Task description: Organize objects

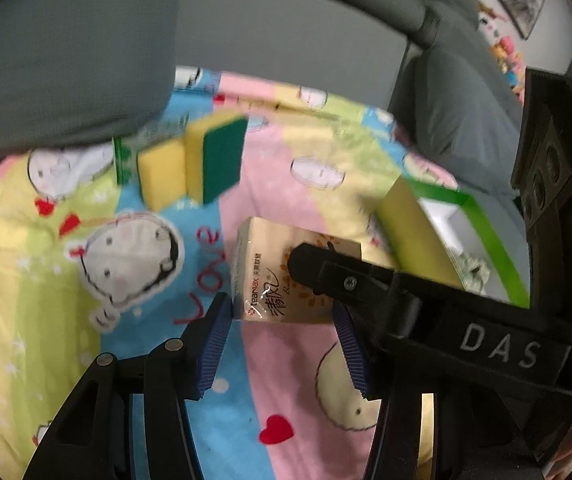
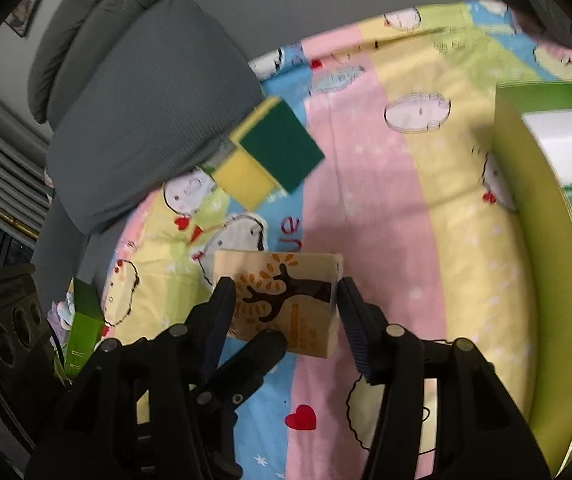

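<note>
A small beige tissue pack (image 1: 269, 280) with a brown tree print lies on the colourful cartoon bedsheet (image 1: 298, 184). My left gripper (image 1: 281, 316) has its blue-padded jaws on both sides of the pack. My right gripper (image 2: 283, 300) also straddles the same pack (image 2: 286, 300) from the other side, its black finger crossing the left wrist view (image 1: 326, 272). Two yellow-and-green sponges (image 1: 201, 164) stand further back; they also show in the right wrist view (image 2: 269, 156).
A green-rimmed box (image 1: 458, 224) sits to the right, with yellow-green walls (image 2: 542, 248). Grey pillows (image 1: 65, 64) and a grey cushion (image 2: 145, 112) border the sheet. A small green carton (image 2: 83, 328) lies at the left.
</note>
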Demonstrator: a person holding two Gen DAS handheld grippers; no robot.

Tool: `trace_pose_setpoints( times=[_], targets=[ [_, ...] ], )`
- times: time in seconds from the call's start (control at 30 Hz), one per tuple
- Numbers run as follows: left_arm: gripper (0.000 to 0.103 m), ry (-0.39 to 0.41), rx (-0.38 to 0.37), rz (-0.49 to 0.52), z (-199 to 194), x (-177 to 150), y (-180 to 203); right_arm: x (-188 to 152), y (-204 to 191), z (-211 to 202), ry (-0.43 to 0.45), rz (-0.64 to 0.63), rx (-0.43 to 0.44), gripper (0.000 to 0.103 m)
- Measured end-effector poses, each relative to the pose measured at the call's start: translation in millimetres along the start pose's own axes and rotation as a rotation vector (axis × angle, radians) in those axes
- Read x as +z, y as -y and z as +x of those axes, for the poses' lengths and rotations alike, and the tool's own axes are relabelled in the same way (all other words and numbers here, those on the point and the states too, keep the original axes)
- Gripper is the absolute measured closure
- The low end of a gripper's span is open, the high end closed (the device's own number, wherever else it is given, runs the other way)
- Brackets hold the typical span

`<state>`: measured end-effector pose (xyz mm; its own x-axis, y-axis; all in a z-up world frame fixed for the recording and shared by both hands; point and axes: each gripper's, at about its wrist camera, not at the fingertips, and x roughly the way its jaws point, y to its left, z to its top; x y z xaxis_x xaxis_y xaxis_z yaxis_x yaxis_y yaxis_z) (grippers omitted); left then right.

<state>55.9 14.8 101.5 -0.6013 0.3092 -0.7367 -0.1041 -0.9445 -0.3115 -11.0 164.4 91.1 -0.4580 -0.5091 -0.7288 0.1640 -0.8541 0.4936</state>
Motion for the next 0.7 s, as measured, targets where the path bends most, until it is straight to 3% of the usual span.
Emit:
trace_pose_setpoints(
  times=[0.27,0.7],
  targets=[
    [0.05,0.125,-0.062,0.044,-15.4,6.7,27.1,3.9,-3.6,-37.0,0.142,-0.025,-0.021,0.047],
    [0.05,0.222,-0.148,0.103,-25.2,7.9,69.9,3.9,14.5,-84.5,0.275,0.017,-0.05,0.047]
  ],
)
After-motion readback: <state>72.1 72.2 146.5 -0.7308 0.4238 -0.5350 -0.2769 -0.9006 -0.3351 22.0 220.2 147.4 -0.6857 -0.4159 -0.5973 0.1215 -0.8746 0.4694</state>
